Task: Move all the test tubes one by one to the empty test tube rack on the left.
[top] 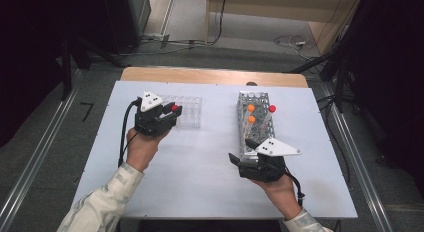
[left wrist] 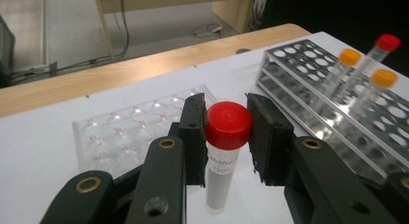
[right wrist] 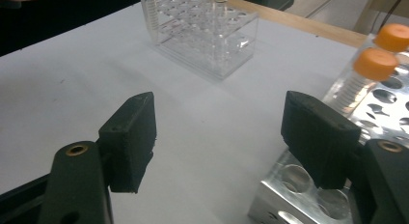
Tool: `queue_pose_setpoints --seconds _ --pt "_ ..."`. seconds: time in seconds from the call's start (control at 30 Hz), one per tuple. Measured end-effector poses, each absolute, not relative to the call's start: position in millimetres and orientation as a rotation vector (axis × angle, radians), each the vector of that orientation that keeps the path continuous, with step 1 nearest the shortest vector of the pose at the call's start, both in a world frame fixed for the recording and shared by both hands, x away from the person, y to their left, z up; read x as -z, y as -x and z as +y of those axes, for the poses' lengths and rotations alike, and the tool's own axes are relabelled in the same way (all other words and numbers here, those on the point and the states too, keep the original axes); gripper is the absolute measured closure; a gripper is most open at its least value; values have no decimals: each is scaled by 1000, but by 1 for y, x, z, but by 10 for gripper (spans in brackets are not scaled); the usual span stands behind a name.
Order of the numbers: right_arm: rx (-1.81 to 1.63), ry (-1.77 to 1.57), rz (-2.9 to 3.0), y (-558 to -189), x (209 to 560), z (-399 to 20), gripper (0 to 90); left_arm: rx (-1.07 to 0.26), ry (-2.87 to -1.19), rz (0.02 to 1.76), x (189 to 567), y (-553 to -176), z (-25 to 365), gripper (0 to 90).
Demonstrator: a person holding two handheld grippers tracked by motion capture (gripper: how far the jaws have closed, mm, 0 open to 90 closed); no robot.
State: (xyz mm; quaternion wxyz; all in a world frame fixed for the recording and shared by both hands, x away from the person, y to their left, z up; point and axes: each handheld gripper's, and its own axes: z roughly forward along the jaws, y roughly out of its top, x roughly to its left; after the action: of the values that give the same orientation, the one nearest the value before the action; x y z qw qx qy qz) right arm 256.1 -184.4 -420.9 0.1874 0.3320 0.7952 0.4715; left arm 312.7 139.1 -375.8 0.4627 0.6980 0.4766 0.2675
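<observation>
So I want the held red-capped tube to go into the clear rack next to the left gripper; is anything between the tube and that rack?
Nothing visible is. The left gripper holds the red-capped tube upright by its cap, and the clear rack lies just beyond it with bare table around. The metal rack stands off to the side.

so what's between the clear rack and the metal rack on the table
Nothing lies there: in the high view the white table is bare between the clear rack and the metal rack.
</observation>
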Motion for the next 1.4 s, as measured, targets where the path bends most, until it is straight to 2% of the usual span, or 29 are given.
queue_pose_setpoints --seconds 0.77,1.4 --pt "-1324 -976 2197 -260 420 -196 270 -715 -1669 1227 363 -361 134 697" --pt "-1332 -980 2190 -259 419 -197 273 -729 -1672 1251 375 -372 130 695"
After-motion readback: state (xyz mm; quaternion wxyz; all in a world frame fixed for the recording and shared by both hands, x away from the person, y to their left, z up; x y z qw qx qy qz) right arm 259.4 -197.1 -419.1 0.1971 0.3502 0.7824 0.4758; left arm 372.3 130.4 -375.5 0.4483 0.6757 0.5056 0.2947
